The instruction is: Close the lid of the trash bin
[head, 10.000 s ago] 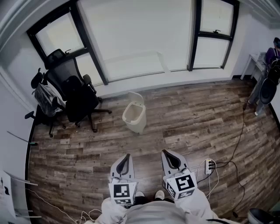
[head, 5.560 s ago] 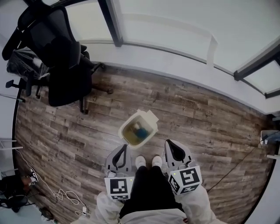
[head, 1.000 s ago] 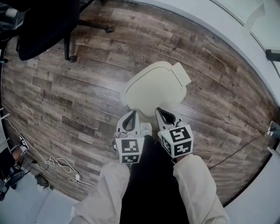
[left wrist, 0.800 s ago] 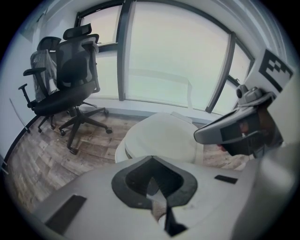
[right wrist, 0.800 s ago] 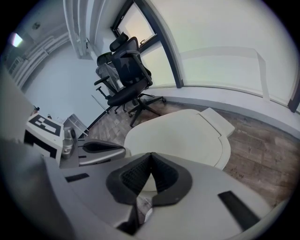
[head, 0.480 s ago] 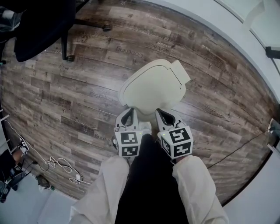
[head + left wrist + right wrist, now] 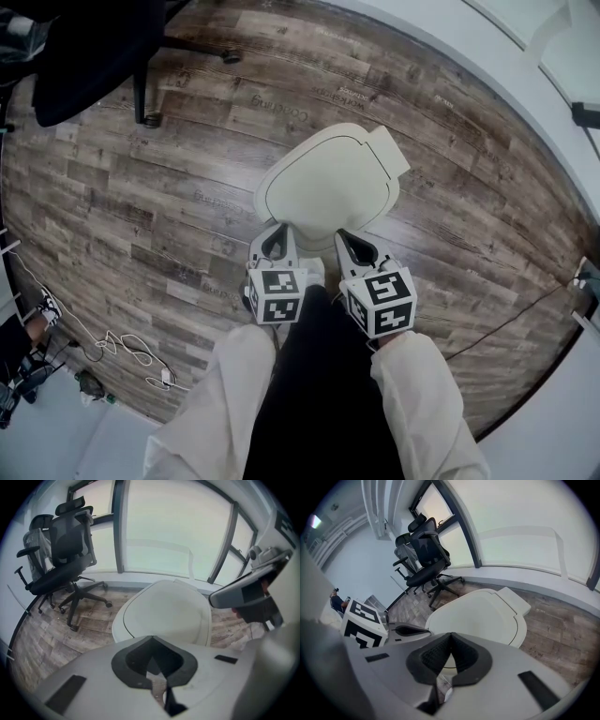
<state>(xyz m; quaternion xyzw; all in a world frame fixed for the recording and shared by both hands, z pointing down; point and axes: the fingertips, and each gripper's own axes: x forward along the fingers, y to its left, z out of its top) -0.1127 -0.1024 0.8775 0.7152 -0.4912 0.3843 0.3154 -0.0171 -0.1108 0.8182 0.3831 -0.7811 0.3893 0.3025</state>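
A wood-plank floor (image 7: 112,206) is seen across the whole head view, bounded by a pale wall base along the upper right. The large window (image 7: 173,527) above that base is shown only in the two gripper views. A black office chair (image 7: 65,545) is seen whole, beside the window, in the gripper views. In the head view only part of it is caught in the upper left corner.

The trash bin (image 7: 281,220) stands on the floor just in front of the person's legs (image 7: 412,394), well apart from the chair. Its cream lid (image 7: 328,183) is laid flat and closed over the rim, with the hinge tab (image 7: 387,159) turned towards the wall. The bin's body is almost wholly covered by the lid from above. A little of its side is shown below the lid in the left gripper view.

The left gripper (image 7: 278,230) and the right gripper (image 7: 345,236) are held side by side at the near edge of the lid. Whether the lid is touched cannot be told. In each gripper's own view the jaw tips are seen pressed together with nothing between them. Thin cables (image 7: 131,352) are shown on the floor at the lower left in the head view alone.
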